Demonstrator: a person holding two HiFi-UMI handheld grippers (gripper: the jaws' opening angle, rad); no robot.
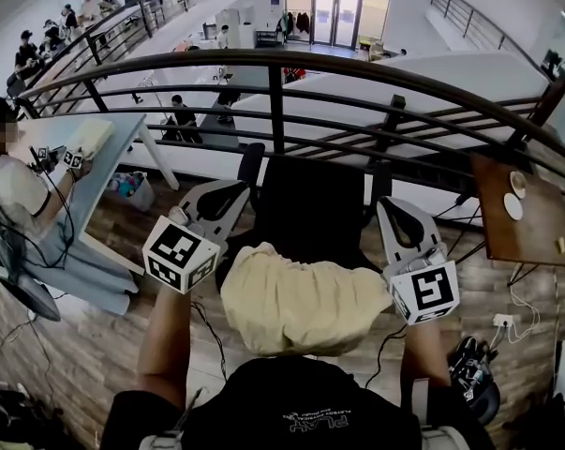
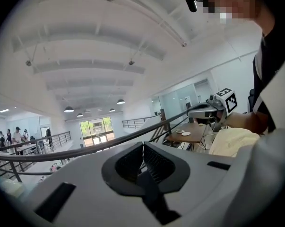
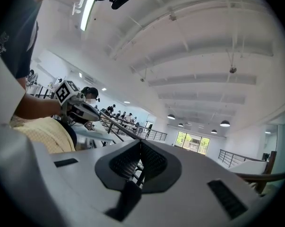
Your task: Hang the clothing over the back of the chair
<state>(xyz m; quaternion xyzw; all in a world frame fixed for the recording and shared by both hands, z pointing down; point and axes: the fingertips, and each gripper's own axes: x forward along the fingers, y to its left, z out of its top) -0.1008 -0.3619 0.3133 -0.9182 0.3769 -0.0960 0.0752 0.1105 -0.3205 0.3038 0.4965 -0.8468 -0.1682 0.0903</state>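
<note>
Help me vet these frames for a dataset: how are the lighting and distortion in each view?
Head view: fisheye bows the railing, corners dark, the cloth evenly lit, the chair nearly black. Left gripper view: round black vignette, pale ceiling washed out. Right gripper view: same vignette, glare from a strip light top left.

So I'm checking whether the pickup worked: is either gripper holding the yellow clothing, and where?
Nothing is held. The left gripper and the right gripper are both shut with nothing between them. The yellow clothing lies bunched between the two, ungripped.
</note>
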